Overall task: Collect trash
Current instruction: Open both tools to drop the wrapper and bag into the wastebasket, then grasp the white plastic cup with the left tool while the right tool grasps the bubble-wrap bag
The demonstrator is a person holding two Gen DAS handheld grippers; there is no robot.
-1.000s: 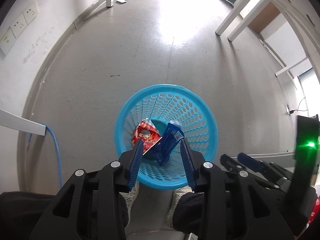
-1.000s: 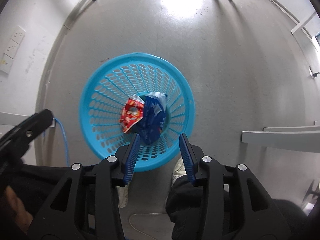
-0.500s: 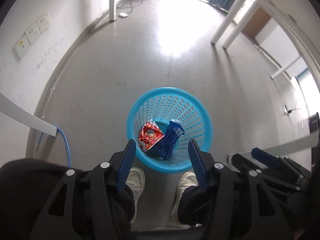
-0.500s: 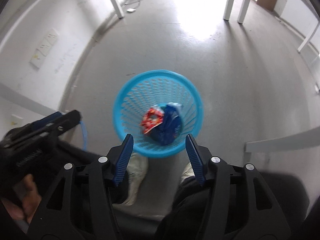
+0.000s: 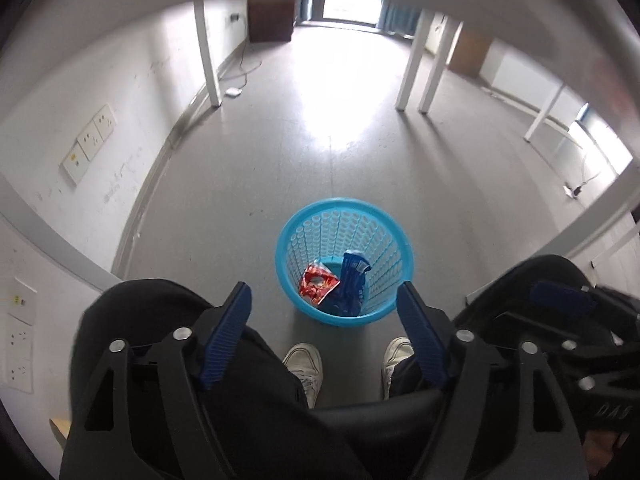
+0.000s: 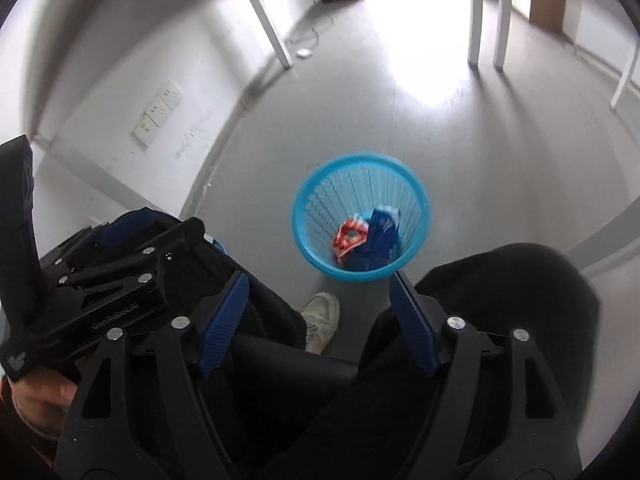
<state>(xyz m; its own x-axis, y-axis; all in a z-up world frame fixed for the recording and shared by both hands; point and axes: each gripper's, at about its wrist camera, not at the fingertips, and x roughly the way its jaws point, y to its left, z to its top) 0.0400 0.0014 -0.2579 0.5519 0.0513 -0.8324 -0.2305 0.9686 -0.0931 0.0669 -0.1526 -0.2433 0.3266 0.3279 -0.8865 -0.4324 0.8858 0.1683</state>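
Grippers first: left black two-finger gripper with blue ribbed pads point(image 5: 324, 312) has its jaws spread wide with nothing between them, and the right black two-finger gripper with blue ribbed pads point(image 6: 318, 300) is likewise released and empty. Both are held above the person's black-trousered knees point(image 5: 160, 320), well apart from the bin. Left wrist view shows both white sneakers point(image 5: 304, 364) on the floor, just beside the bin's near side; right wrist view shows only one sneaker point(image 6: 322, 320). Right view shows the left gripper's black body point(image 6: 108, 276) at its left edge, with a bit of hand under it; left view shows the right gripper's body point(image 5: 560, 320) at its right edge. Round light-blue perforated plastic waste basket point(image 5: 344, 260) stands upright on the grey floor between the feet and the open room. Inside it: red crumpled snack wrapper point(image 5: 318, 282) on the left, dark blue crumpled wrapper point(image 5: 352, 280) touching it on the right, leaning against the wall. Right view is motion-blurred there. Beyond the basket, bare grey floor point(image 5: 320, 160) runs to a bright doorway; white wall with sockets point(image 5: 90, 142) on the left, white table legs point(image 5: 416, 64) farther back.
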